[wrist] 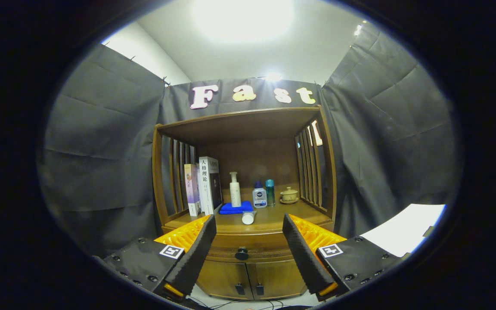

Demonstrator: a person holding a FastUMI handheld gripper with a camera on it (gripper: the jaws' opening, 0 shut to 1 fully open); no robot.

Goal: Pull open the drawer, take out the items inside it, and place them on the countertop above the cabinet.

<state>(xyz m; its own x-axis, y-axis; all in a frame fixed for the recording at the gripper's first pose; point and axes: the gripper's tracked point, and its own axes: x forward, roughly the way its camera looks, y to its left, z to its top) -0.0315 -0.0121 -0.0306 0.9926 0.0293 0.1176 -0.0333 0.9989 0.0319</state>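
A wooden cabinet (pixel 248 241) stands ahead of me. Its drawer (pixel 256 254) is closed, with a dark round knob (pixel 242 253) at its front. My gripper (pixel 250 249) is open, held back from the cabinet; the knob shows between the two fingers, beyond them. Nothing is between the fingers. The countertop (pixel 274 219) above the drawer carries a folded blue cloth (pixel 236 208) and a small white tube (pixel 248 217) lying on its side near the front edge. The drawer's inside is hidden.
On the countertop stand books (pixel 205 185) at the left, a white pump bottle (pixel 235 190), a small blue-capped bottle (pixel 259 196), a teal bottle (pixel 270 192) and a lidded cup (pixel 289 195). Two lower doors (pixel 248 280) sit under the drawer. A white surface (pixel 403 230) lies at right.
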